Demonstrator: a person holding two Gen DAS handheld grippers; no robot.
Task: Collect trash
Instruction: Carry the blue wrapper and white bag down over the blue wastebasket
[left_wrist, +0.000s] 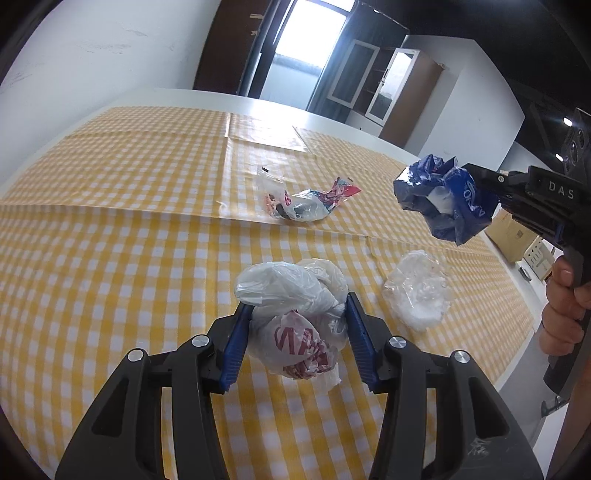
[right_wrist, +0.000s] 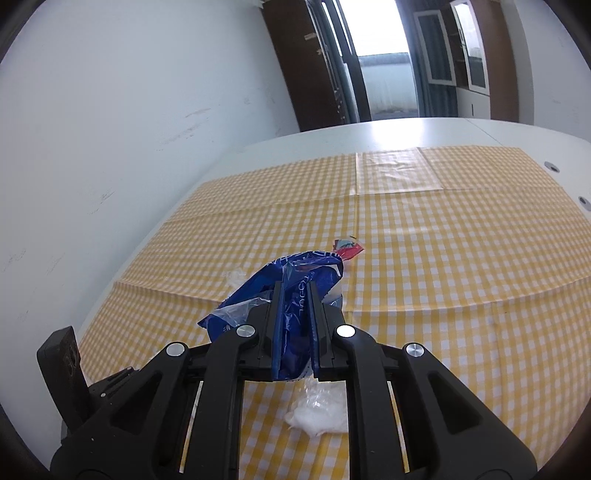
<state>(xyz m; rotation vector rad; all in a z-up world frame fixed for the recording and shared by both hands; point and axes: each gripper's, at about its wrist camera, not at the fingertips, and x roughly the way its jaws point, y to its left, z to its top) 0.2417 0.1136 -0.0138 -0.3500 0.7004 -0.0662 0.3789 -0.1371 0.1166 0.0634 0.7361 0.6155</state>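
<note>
A crumpled white plastic bag with red print (left_wrist: 295, 325) sits between the blue pads of my left gripper (left_wrist: 298, 301), which is shut on it just above the yellow checked tablecloth (left_wrist: 129, 221). To the right, lifted above the table, my right gripper (left_wrist: 480, 188) is shut on a crumpled blue wrapper (left_wrist: 443, 199). The right wrist view shows the same blue wrapper (right_wrist: 295, 295) squeezed between the narrow pads of the right gripper (right_wrist: 294, 286). A clear crumpled plastic piece (left_wrist: 417, 291) (right_wrist: 321, 410) and a clear bag with a red-blue wrapper (left_wrist: 303, 203) (right_wrist: 349, 251) lie on the cloth.
A person's hand (left_wrist: 565, 306) grips the right tool's handle. The white table edge (left_wrist: 280, 107) runs along the far side, with a wall on the left. Cardboard boxes (left_wrist: 513, 236) stand on the floor beyond the table's right edge.
</note>
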